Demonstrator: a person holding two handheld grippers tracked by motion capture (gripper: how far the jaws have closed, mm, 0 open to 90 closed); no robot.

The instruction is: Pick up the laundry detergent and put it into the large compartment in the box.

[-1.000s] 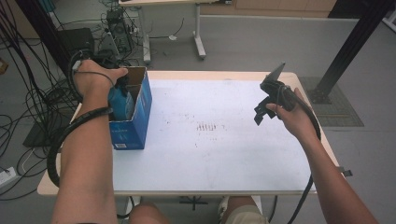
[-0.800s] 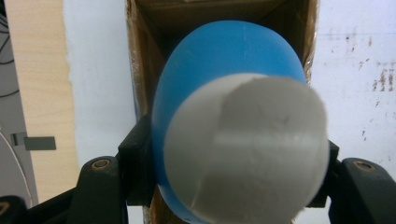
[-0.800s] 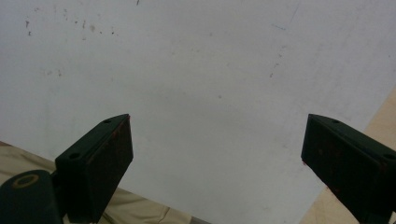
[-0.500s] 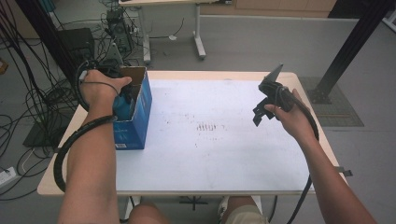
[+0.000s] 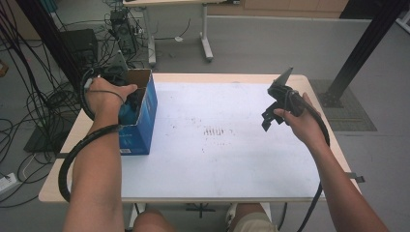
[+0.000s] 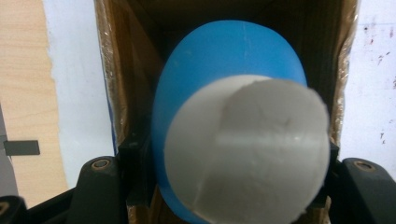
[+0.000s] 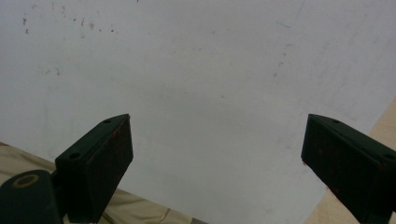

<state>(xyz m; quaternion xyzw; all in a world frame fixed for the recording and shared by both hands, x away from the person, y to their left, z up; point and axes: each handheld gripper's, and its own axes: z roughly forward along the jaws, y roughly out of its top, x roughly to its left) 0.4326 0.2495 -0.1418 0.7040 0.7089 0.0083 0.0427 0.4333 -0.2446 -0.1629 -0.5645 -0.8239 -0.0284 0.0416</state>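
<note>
At the left edge of the table (image 5: 232,169), a blue cardboard box (image 5: 142,128) is seen standing with its top open. The left gripper (image 5: 129,104) is held down inside this box, and its jaws are clamped on a blue object with a white round end (image 6: 243,149), which is located within the brown inner walls of the box. Far to the right, well apart from the box, the right gripper (image 7: 217,163) is held above the white tabletop, with its jaws wide apart and nothing between them.
</note>
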